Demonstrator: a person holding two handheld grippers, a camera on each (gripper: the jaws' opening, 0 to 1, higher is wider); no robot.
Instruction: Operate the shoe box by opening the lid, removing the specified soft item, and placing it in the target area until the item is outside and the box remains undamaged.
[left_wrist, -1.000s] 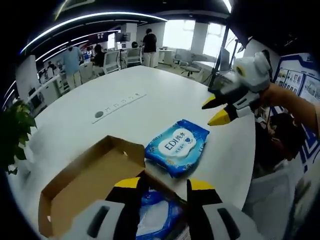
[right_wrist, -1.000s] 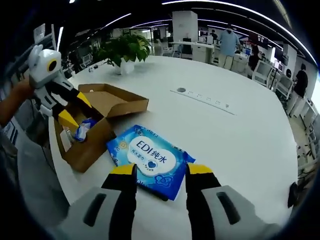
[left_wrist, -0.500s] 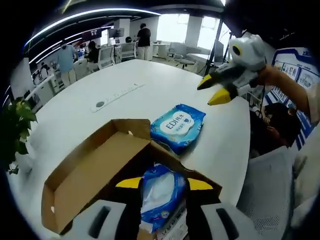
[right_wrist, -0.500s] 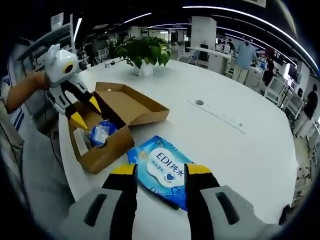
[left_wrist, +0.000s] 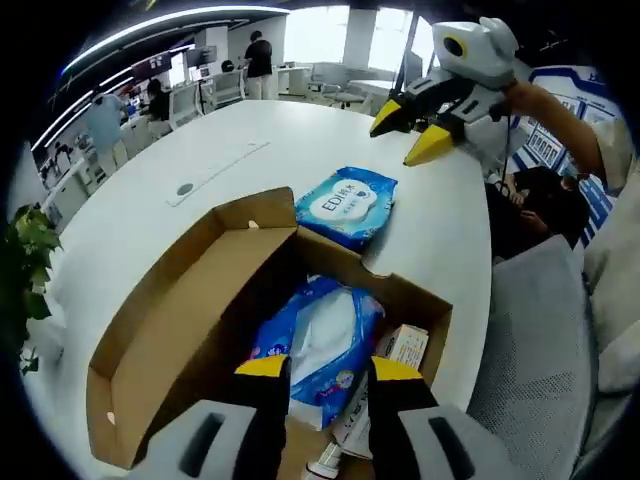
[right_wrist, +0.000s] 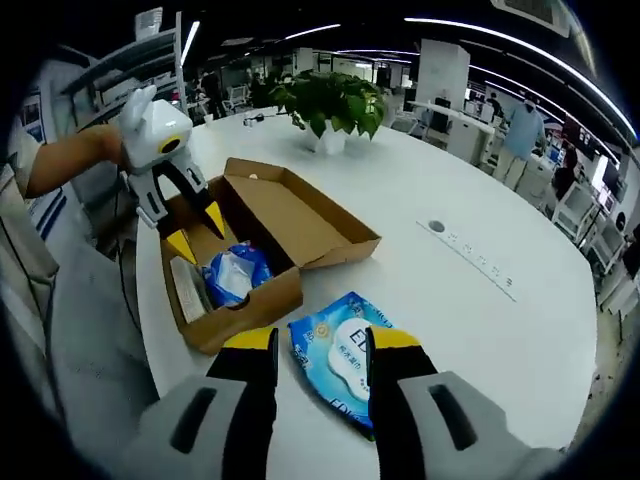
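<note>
The blue plastic wipes pack (left_wrist: 322, 345) in the open brown cardboard shoe box (left_wrist: 190, 330) now lies closer to the left gripper (left_wrist: 328, 369), jaws narrowly parted, empty. At one o'clock, a second blue pack reading "EDI" (left_wrist: 346, 205) rests on the white round table (left_wrist: 180, 215). The right gripper (right_wrist: 320, 341), narrowly parted, hovers empty above it.

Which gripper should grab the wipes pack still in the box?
Left. The left gripper hovers open over the open shoe box, beside the wipes pack inside. The right gripper is off the box, above another pack.
</note>
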